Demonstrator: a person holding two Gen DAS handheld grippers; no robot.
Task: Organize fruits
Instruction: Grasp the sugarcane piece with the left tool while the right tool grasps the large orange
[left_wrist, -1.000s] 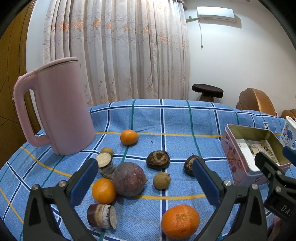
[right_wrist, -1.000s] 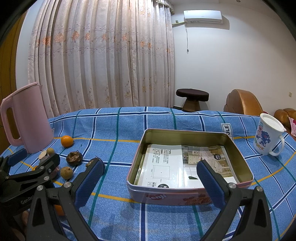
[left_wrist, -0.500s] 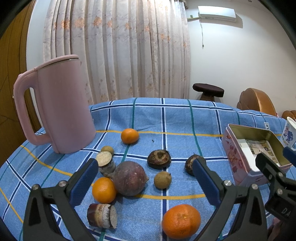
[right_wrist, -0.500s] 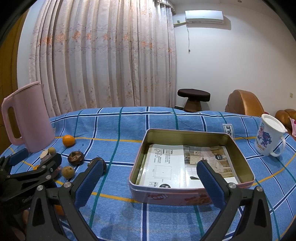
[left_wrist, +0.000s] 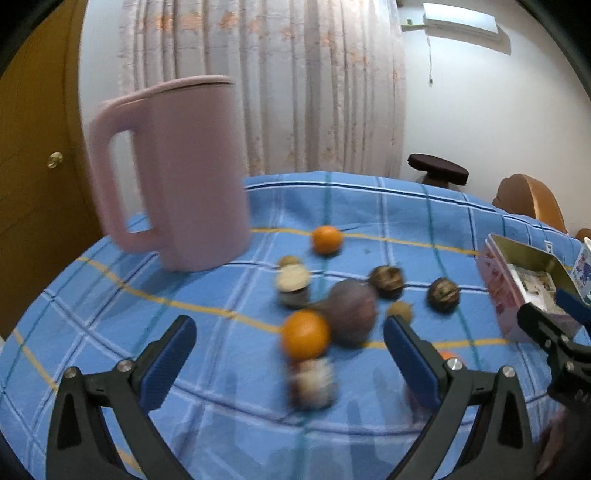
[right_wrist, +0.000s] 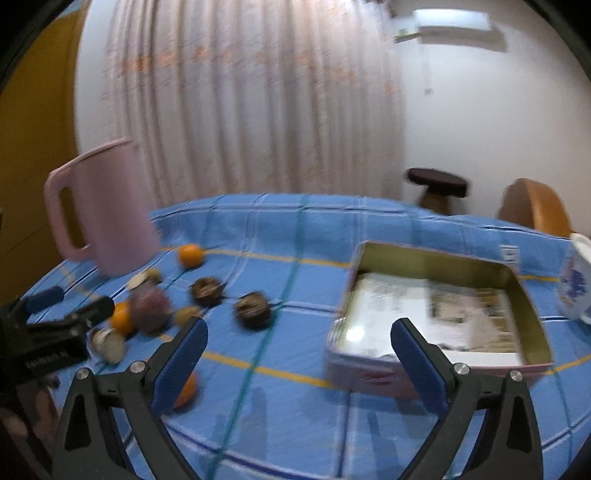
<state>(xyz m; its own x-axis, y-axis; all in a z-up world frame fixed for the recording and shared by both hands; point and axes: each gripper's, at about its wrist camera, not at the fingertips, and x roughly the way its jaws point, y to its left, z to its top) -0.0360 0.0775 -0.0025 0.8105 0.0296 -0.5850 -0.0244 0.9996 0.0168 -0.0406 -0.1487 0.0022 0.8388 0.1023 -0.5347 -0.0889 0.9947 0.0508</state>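
Both views are blurring, so fine detail is hard to read. The left gripper (left_wrist: 288, 354) is hanging above the table (left_wrist: 110, 325) with its jaws spread wide and nothing between them. The right gripper (right_wrist: 299, 350) is doing the same, wide apart and empty, near the front edge.

The fruits are all lying on the blue checked cloth toward the left side of the table, beside the pink jug (left_wrist: 177, 173). An orange (left_wrist: 306, 334) is sitting just in front of the left gripper, touching a large purple fruit (left_wrist: 352, 310). A smaller orange (left_wrist: 327, 239) is resting farther back, well apart from the others. Two dark round fruits (left_wrist: 387, 280) are lying between the cluster and the open tin (right_wrist: 443, 295), which is standing toward the right side and holding only printed paper.

Nothing appears to be in the tin yet, so the task seems to be at its start, in the reach toward a first fruit. The next move probably calls for lowering the left gripper around the near orange and closing gently, since its neighbour is crowding one side.
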